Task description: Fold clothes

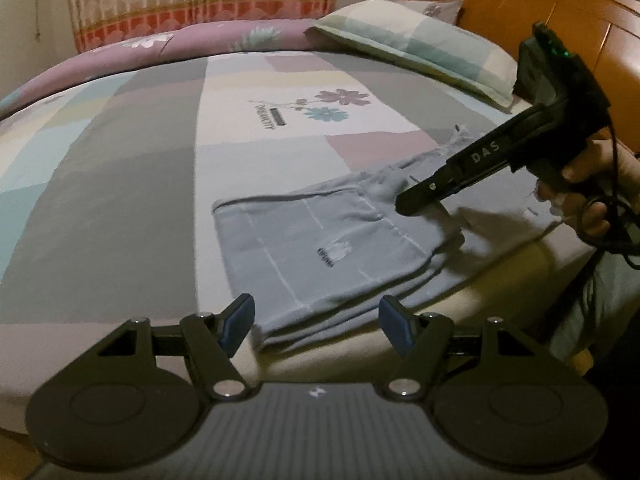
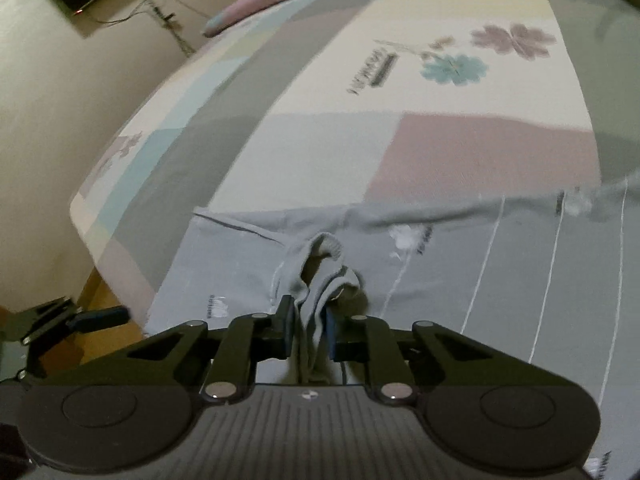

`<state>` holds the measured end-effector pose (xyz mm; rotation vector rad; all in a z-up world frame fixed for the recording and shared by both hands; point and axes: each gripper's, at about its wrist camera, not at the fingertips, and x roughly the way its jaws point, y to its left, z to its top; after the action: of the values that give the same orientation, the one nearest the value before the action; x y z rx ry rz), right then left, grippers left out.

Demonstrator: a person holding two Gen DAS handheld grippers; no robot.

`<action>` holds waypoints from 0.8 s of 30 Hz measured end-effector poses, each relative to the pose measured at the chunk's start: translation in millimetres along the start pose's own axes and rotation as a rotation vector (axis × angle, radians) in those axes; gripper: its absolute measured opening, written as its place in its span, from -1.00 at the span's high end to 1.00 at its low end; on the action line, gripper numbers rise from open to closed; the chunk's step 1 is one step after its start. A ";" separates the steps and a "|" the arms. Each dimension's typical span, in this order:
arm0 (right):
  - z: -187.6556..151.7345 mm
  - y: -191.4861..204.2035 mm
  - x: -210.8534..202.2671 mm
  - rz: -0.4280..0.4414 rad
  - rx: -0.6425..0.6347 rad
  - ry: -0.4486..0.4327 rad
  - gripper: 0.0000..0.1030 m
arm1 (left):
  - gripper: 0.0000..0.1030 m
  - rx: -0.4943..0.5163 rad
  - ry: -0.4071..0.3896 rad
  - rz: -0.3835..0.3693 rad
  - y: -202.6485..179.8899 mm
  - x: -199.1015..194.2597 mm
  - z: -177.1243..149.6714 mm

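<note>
Left hand-held gripper [image 1: 316, 322], nearest the lens, jaws spread wide, hovering empty over the near edge of the bed [image 1: 140, 152]. Beyond it, patchwork bedding with pillow [image 1: 416, 48] and wooden headboard [image 1: 520, 4]. Grey trousers [image 1: 320, 248], folded, flat near the bed's edge. Right hand-held gripper [image 2: 310, 328], gripped by a hand [image 1: 580, 196], pinching a bunched fold of the trousers.

Patchwork bed [image 1: 152, 168], grey garment [image 1: 320, 248], perhaps two pillows [image 1: 416, 48]
</note>
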<state>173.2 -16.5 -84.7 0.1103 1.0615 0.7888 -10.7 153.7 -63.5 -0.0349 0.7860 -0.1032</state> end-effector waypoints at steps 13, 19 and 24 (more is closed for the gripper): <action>2.8 16.3 -29.5 -0.088 -0.184 -0.114 0.34 | -0.33 0.006 0.030 -0.021 18.0 35.8 32.9; -8.3 18.4 -1.7 -0.040 -0.243 -0.035 0.34 | -0.34 -0.022 0.044 -0.014 36.2 71.6 63.4; -15.1 10.2 6.0 -0.025 -0.205 -0.034 0.34 | -0.34 -0.072 0.079 0.024 44.1 86.8 61.5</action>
<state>157.1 -9.5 -92.3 -0.0637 0.9426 0.8663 97.3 188.0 -84.3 -0.0905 0.8687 -0.0537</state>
